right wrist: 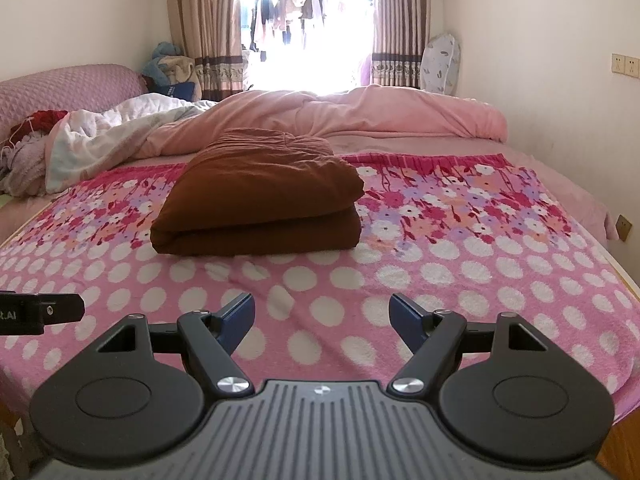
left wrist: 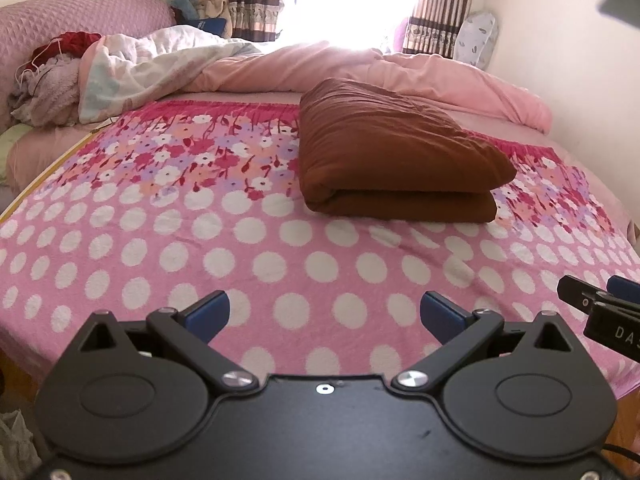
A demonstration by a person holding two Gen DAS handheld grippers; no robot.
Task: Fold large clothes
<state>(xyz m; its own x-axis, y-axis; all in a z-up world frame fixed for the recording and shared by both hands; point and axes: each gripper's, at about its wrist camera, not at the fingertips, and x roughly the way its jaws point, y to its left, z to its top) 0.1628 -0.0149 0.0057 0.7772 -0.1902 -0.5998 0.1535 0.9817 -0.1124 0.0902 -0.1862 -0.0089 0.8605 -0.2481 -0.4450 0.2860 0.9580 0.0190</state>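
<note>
Both grippers hover low over the near part of the blanket (left wrist: 280, 240), apart from the brown garment (left wrist: 392, 152). Left gripper (left wrist: 324, 312): fingers spread wide, nothing between the blue pads (left wrist: 210, 310). Right gripper (right wrist: 322, 314): fingers likewise spread wide and holding nothing. The right gripper also shows at the right edge of the left wrist view, and part of the left gripper shows at the left edge of the right wrist view, so the two sit side by side. The brown garment lies folded into a thick stack on the blanket, beyond both grippers, with its folded edge facing them; it sits on the flowered band of the blanket, where the white dots end. Only dotted blanket lies between the garment and the fingers. Behind the garment, a rumpled pink quilt (right wrist: 360, 116) runs across the bed. Left of the garment, a white quilt (left wrist: 160, 64) and a heap of red and grey clothing (left wrist: 52, 68) lie against the pink headboard (left wrist: 80, 16). Beyond the pink quilt are curtains (right wrist: 396, 20) and a bright window (right wrist: 308, 28).
</note>
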